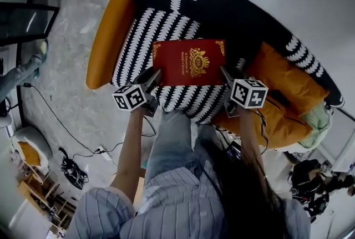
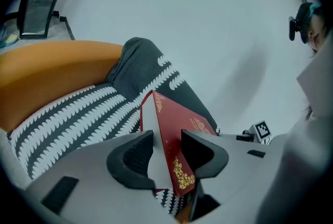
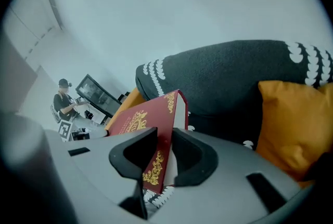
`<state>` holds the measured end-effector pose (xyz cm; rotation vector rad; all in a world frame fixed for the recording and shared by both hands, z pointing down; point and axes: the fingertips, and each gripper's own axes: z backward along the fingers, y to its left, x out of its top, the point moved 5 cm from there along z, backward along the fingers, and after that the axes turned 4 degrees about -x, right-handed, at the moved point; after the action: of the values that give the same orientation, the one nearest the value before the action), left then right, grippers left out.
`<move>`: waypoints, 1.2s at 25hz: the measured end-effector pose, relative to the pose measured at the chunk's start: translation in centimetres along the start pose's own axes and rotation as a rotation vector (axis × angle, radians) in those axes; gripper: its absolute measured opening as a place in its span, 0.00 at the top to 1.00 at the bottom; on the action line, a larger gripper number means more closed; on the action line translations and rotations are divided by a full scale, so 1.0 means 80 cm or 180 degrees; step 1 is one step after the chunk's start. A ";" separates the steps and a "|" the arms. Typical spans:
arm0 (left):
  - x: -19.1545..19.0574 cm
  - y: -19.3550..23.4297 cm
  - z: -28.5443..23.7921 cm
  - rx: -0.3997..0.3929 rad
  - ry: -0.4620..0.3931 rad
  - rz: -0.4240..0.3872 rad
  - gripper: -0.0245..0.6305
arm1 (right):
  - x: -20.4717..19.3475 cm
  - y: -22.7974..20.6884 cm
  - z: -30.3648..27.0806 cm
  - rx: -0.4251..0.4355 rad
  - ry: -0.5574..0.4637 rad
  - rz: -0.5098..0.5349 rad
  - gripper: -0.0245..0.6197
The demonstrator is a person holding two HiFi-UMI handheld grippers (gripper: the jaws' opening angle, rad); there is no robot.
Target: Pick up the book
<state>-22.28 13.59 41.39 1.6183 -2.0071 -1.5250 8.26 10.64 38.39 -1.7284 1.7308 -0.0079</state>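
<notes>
The person wears a striped shirt and blue jeans.

place: living room | evidence: sofa, orange cushion, marbled floor

The red hardcover book with gold crest and corner ornaments is held cover-up and roughly level over the front edge of the striped armchair.

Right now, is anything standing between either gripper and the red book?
No, nothing visible. The left gripper is clamped on the red book at its near left corner and the right gripper on its near right corner, cover and pages between the jaws of each.
</notes>
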 end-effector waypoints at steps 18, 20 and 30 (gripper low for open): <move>0.068 -0.176 0.085 -0.0299 -0.0440 -0.0240 0.70 | 0.075 0.071 0.198 0.0176 -0.0953 0.0183 0.82; 0.064 -0.191 0.098 -0.0283 -0.0525 -0.0241 0.70 | 0.072 0.076 0.215 0.0196 -0.1009 0.0191 0.82; 0.036 -0.265 0.151 -0.0318 -0.0721 -0.0501 0.70 | 0.051 0.085 0.296 0.0340 -0.1208 0.0299 0.82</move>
<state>-17.55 20.63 18.35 1.6648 -1.9105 -1.9112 13.53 18.48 15.29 -1.4597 1.4986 0.2494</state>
